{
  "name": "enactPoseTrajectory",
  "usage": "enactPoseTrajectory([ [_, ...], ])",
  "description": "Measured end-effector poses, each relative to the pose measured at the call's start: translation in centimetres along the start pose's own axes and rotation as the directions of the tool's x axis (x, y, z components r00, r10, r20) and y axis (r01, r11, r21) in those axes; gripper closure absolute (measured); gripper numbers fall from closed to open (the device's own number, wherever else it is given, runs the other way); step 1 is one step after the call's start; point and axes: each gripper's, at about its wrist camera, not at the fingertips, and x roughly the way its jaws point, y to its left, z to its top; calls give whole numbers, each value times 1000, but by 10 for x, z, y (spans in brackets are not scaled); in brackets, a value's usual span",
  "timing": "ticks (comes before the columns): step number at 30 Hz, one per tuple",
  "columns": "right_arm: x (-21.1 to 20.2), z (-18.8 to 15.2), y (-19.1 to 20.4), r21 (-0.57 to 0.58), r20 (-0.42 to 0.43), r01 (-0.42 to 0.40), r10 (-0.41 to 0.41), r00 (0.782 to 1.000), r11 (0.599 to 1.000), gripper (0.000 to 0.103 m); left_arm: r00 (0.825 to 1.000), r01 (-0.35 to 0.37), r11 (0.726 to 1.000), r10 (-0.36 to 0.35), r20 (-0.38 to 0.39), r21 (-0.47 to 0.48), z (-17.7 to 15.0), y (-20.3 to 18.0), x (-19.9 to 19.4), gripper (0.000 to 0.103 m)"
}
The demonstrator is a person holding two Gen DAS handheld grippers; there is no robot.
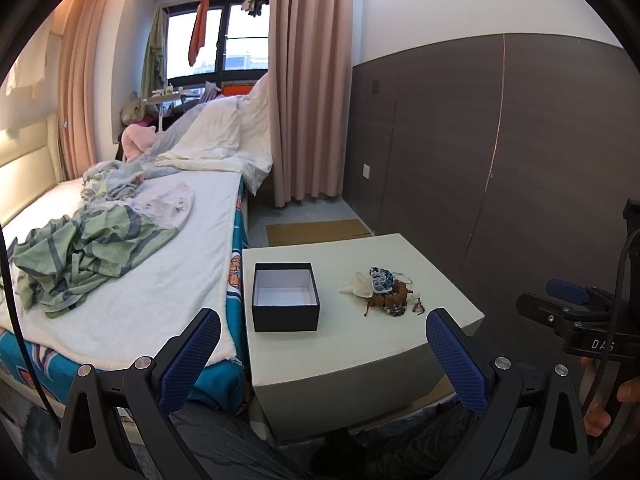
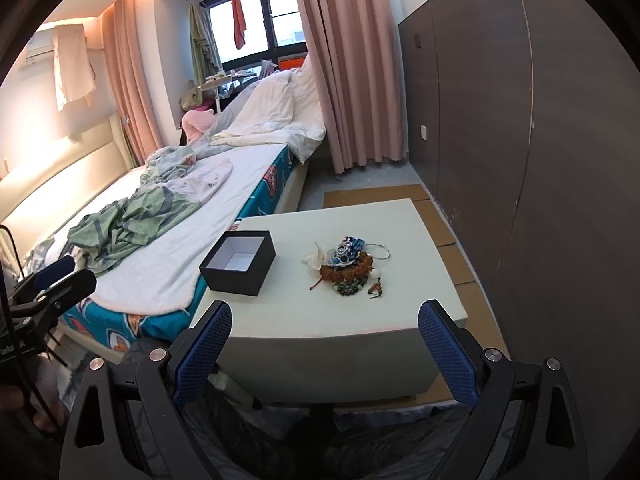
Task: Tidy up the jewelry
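A heap of jewelry (image 1: 386, 290) (image 2: 350, 266), with brown and blue bead bracelets, a thin silver bangle and a white pouch, lies on a pale low table (image 1: 340, 344) (image 2: 320, 312). To its left stands an open black box (image 1: 285, 296) (image 2: 239, 262) with a white, empty inside. My left gripper (image 1: 322, 328) is open, held short of the table's near edge with nothing between its blue pads. My right gripper (image 2: 324, 320) is open too, also short of the near edge. In the left wrist view the right gripper (image 1: 576, 304) shows at the far right, held by a hand.
A bed (image 1: 120, 240) (image 2: 160, 216) with rumpled green and white bedding runs along the table's left side. A dark panelled wall (image 1: 500, 160) (image 2: 540, 160) stands to the right. Cardboard sheets (image 2: 376, 196) lie on the floor behind the table, before pink curtains (image 1: 308, 80).
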Motion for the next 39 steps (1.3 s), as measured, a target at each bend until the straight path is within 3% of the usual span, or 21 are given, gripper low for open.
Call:
enactPoseTrajectory([
  [22,73,0,-82,166,-74,49,-37,997,985,8,986,106,994,-101,-134,37,27,-24,112,1],
  [28,98,2,-95,166,-101,42,-26,995,985,9,970,153,985,-135,-200,80,34,-43,154,18],
  [32,120,4,-105,186,-148,19,9,989,982,20,950,190,978,-161,-267,87,39,-51,183,34],
  [35,136,4,-110,199,-181,12,25,983,980,28,940,206,974,-170,-295,96,41,-56,201,38],
  [39,155,4,-119,222,-214,6,43,976,975,30,923,229,968,-184,-336,98,44,-61,223,48],
])
